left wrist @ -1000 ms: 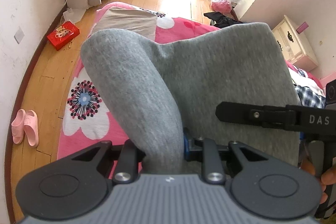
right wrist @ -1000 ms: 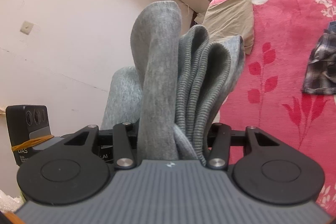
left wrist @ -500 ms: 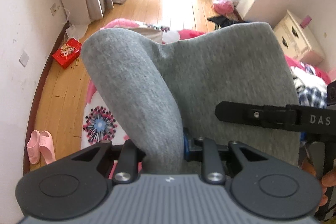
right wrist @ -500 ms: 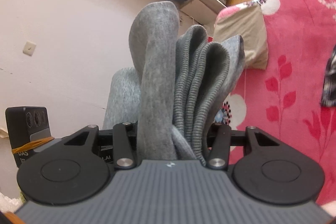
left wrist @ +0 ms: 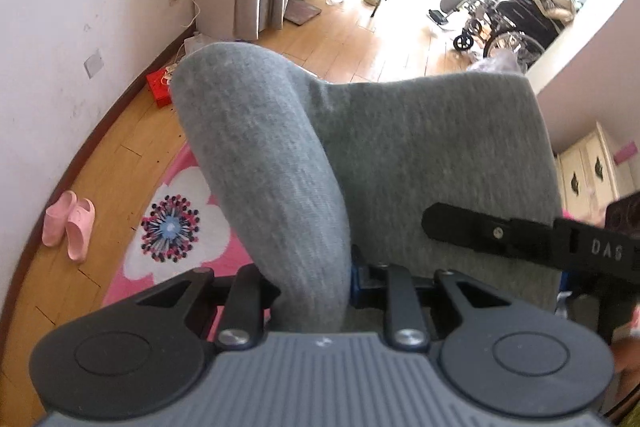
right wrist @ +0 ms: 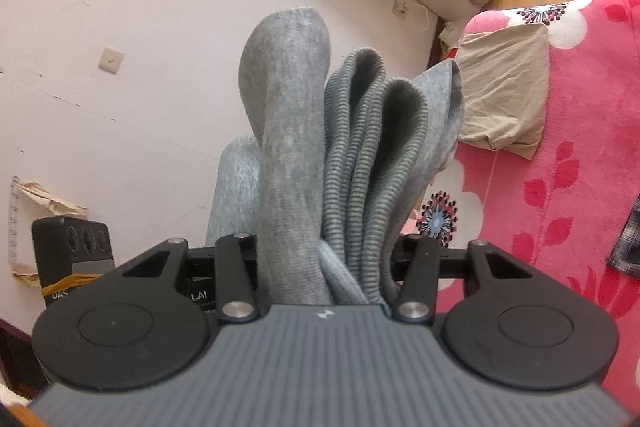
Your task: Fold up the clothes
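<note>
Rising since the earlier frames, both grippers are carrying the grey garment (left wrist: 420,155) higher above the pink floral blanket (left wrist: 176,227), now shrinking at lower left. Left gripper (left wrist: 316,279) is pinching a thick fold; right gripper (right wrist: 328,267) is clamping bunched ribbed hem (right wrist: 372,155). Fabric is looking soft, light and droopy, so edges are offering the surest hold. No containers are showing contents.

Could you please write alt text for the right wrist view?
The right gripper is shut on a bunched grey garment with a ribbed hem, held up before a pale wall. To the right lies a pink floral blanket with a folded beige cloth on it.
</note>
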Available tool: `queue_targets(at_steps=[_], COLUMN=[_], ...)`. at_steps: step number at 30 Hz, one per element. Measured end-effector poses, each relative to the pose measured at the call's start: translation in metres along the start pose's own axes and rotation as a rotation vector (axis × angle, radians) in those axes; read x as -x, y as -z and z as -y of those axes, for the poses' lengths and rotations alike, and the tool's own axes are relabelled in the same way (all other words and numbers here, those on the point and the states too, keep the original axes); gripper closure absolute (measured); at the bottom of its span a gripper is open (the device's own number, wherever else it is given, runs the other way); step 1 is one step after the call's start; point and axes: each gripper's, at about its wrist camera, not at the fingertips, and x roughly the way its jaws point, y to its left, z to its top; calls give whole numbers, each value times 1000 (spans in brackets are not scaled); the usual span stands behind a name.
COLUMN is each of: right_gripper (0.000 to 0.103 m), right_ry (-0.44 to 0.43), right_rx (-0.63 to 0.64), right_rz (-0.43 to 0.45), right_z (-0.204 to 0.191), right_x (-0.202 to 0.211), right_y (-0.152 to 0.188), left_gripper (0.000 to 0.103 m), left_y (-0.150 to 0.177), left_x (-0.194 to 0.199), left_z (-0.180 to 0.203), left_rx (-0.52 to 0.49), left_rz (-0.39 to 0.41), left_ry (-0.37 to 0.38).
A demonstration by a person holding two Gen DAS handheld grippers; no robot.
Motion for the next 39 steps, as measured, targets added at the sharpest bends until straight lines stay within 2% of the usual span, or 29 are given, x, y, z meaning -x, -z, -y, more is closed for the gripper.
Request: queue_targets(at_steps=[4,9,13,21,26,34,39], right_gripper=[57,58,58,58,58,58,58], right_ry=[-14,-7,57,234,279,245,219], right_rx=[-29,-101,-128,-175,-234,-266,-258], right_rz=[31,70,116,282,366,497,535], right_z=[13,34,36,12,31,120,175], right_x=[7,7,11,-2,-54,-169,-228], right_y=[-5,-6,-6,-9,-23,-64,-92], left_gripper=[80,80,80,80,80,80,80], left_y=[-9,-20,-35,-78,-117,-181,-211], left_x=[-11,-34,-54,-102,-161,-282,-341], left_z=[7,-2,-10,-43,-82,-133,-155], left_rx=[-10,-8,-67,-196,-269,-329,-306], left_rz=[2,-39,-73,-129,-143,-84,-96], left_ry=[6,51,132,341,387,368,399])
